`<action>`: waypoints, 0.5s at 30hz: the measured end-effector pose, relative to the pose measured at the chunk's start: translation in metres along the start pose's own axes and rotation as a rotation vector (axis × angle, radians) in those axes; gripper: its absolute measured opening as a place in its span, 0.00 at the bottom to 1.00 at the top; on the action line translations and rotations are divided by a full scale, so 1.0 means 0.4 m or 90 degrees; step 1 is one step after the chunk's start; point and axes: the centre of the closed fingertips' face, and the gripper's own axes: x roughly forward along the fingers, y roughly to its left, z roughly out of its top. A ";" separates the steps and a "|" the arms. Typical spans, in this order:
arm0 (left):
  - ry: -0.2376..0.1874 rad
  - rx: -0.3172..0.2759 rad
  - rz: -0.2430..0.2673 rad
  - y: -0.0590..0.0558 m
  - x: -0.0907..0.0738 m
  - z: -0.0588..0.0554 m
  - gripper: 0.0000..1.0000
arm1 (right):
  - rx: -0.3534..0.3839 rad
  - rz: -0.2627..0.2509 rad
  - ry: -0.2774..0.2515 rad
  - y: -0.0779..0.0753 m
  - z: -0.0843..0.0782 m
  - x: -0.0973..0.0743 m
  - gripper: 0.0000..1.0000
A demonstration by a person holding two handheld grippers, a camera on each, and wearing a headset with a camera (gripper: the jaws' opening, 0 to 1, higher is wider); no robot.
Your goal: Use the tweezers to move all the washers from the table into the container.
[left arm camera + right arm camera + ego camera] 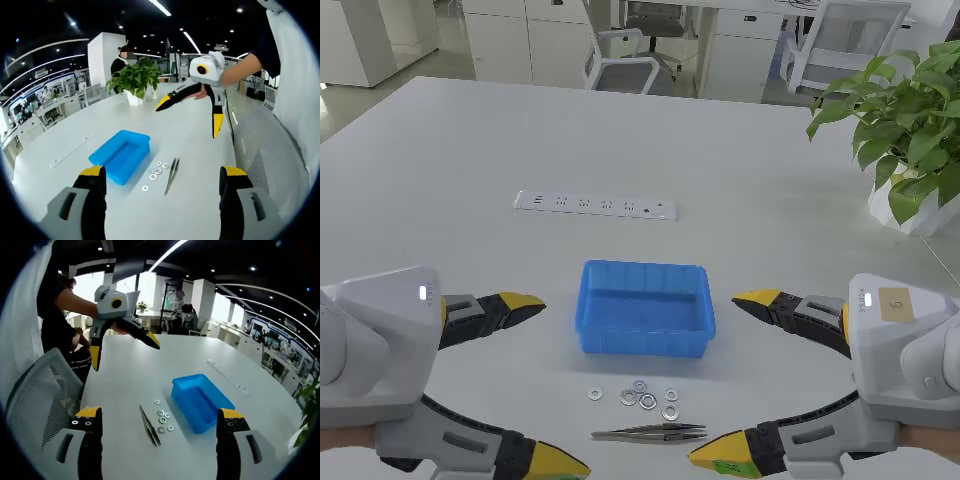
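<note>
Two grippers sit nearest to me, low at either side of the head view: the left gripper (pixel 565 384) and the right gripper (pixel 712 378). I read both with jaws spread wide apart and nothing between them. Between their lower yellow tips, the tweezers (pixel 650 432) lie flat on the white table (pixel 470 150), points toward the right gripper, touched by neither gripper. Just beyond the tweezers, several washers (pixel 645 397) lie in a loose cluster on the table, with one set slightly apart to the left. All of them rest outside the container (pixel 640 340), which stands just beyond the cluster, blue, open-topped and rectangular, roughly midway between the two upper jaw tips. Farther back, well apart from the container, a white power strip (pixel 595 204) lies flat on the table. At the far right edge of the table stands a leafy plant (pixel 910 120) in a white pot. Beyond the table I see office chairs (pixel 620 60) and white cabinets.
</note>
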 end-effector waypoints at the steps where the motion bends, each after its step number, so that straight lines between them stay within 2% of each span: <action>1: 0.000 0.000 0.000 0.000 0.000 0.000 0.99 | 0.000 -0.001 0.000 -0.001 0.000 0.000 0.95; 15: 0.006 0.001 -0.009 -0.004 0.006 -0.003 0.99 | 0.006 -0.002 0.001 -0.001 -0.004 -0.004 0.94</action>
